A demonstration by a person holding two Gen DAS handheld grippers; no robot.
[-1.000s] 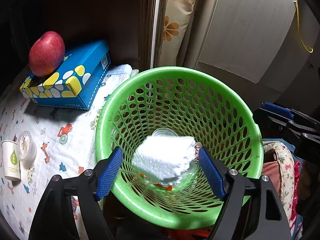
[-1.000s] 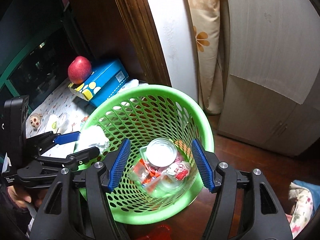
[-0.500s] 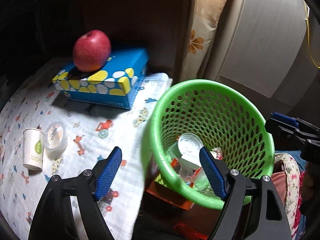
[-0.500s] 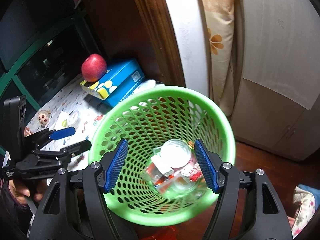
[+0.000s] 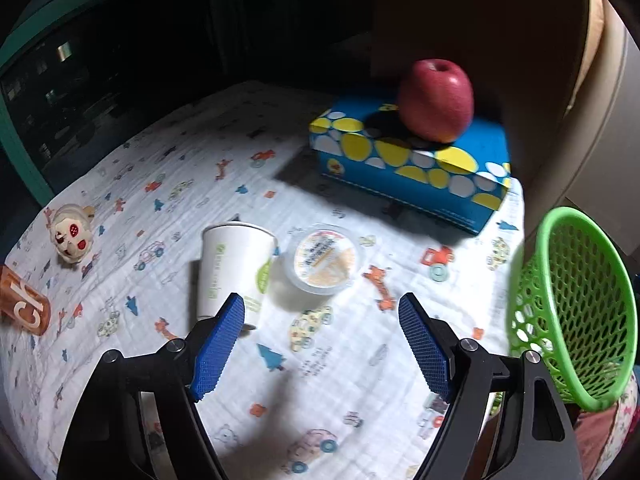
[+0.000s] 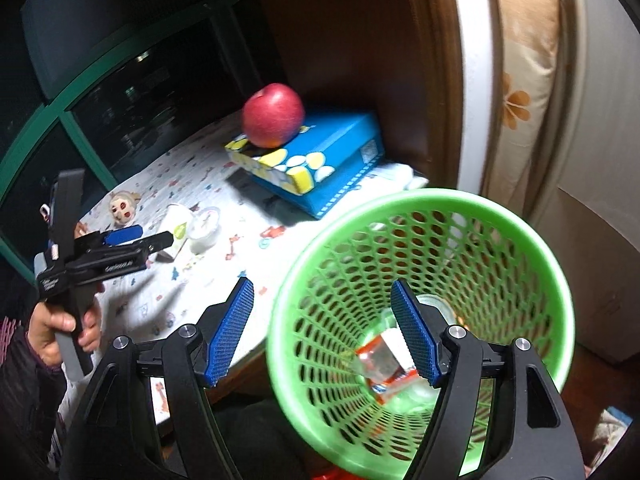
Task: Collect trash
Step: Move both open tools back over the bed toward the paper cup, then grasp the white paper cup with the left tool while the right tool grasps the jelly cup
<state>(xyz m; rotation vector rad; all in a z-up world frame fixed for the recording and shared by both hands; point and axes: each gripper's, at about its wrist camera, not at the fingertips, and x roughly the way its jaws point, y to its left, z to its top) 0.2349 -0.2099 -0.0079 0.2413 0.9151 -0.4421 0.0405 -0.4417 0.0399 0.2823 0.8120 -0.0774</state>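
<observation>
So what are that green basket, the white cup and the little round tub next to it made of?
The green basket looks like glossy moulded plastic: its rim shines and its walls are a regular lattice of holes. The white cup seems to be matte paper with a rolled rim. The round tub appears to be translucent plastic under a printed peel-off lid.

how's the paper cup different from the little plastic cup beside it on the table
The paper cup is tall, white and open-topped with a green leaf mark; the plastic cup is squat, clear and covered by a printed lid. Both stand upright, side by side on the cloth, ahead of the open left gripper.
</observation>
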